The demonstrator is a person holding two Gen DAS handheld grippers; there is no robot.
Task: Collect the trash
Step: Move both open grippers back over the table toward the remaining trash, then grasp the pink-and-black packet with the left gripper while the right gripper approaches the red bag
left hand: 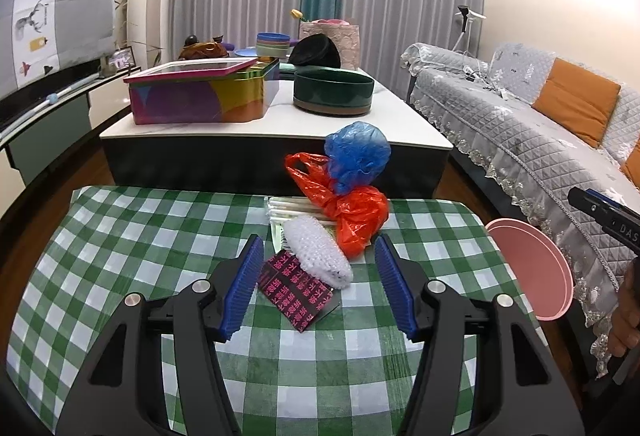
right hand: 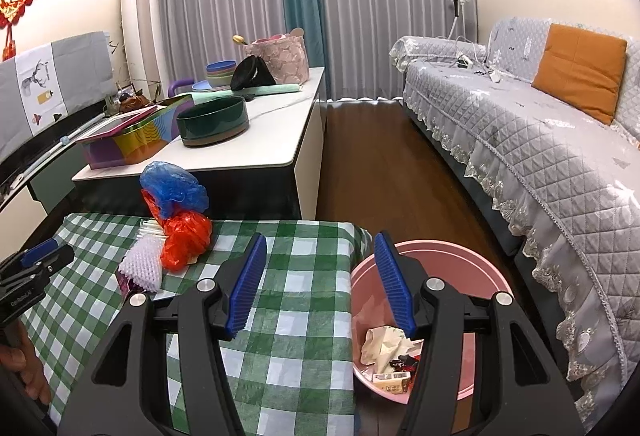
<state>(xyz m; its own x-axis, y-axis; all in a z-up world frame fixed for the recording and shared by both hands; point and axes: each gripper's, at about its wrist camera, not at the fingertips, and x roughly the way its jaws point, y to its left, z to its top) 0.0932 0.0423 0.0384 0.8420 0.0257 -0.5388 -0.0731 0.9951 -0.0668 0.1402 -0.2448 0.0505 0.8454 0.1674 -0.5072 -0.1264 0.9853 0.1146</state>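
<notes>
Trash lies heaped on the green checked tablecloth (left hand: 120, 236): a white foam net (left hand: 318, 252) resting on a dark packet with pink print (left hand: 296, 288), an orange plastic bag (left hand: 352, 215) just behind, and a blue bag (left hand: 356, 155) on top of that. The left gripper (left hand: 318, 272) is released, its blue pads standing either side of the foam net and packet without touching them. The right gripper (right hand: 320, 280) hangs open too (nothing between its fingers), over the table edge and a pink bin (right hand: 472, 260) holding crumpled paper (right hand: 384, 348) and wrappers.
</notes>
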